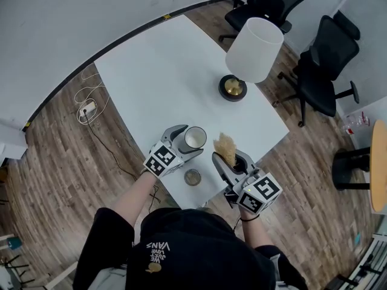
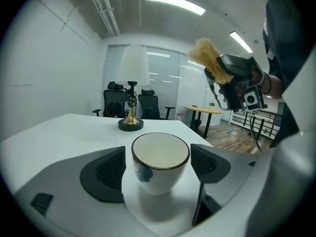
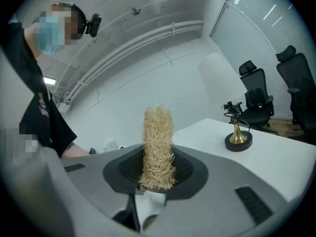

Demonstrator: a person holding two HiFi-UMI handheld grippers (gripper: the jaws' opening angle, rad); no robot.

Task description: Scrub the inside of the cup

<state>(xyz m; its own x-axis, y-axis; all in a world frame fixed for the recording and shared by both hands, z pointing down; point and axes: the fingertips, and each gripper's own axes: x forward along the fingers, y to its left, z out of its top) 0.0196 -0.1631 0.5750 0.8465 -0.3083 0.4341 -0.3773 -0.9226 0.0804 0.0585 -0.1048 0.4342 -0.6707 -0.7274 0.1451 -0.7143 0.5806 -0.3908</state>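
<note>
A white cup with a dark rim and a blue mark stands upright on the white table. My left gripper is open around it, one pad on each side of the cup, which looks empty inside. To its right, my right gripper is shut on a straw-coloured fibre scrubber held above the table. The scrubber sticks up from between the pads. From the left gripper view, the scrubber hangs up and to the right of the cup.
A lamp with a white shade and brass base stands further back on the table. A small round dish lies near the front edge. Black office chairs stand to the right, with a round wooden table beyond. Cables lie on the floor at left.
</note>
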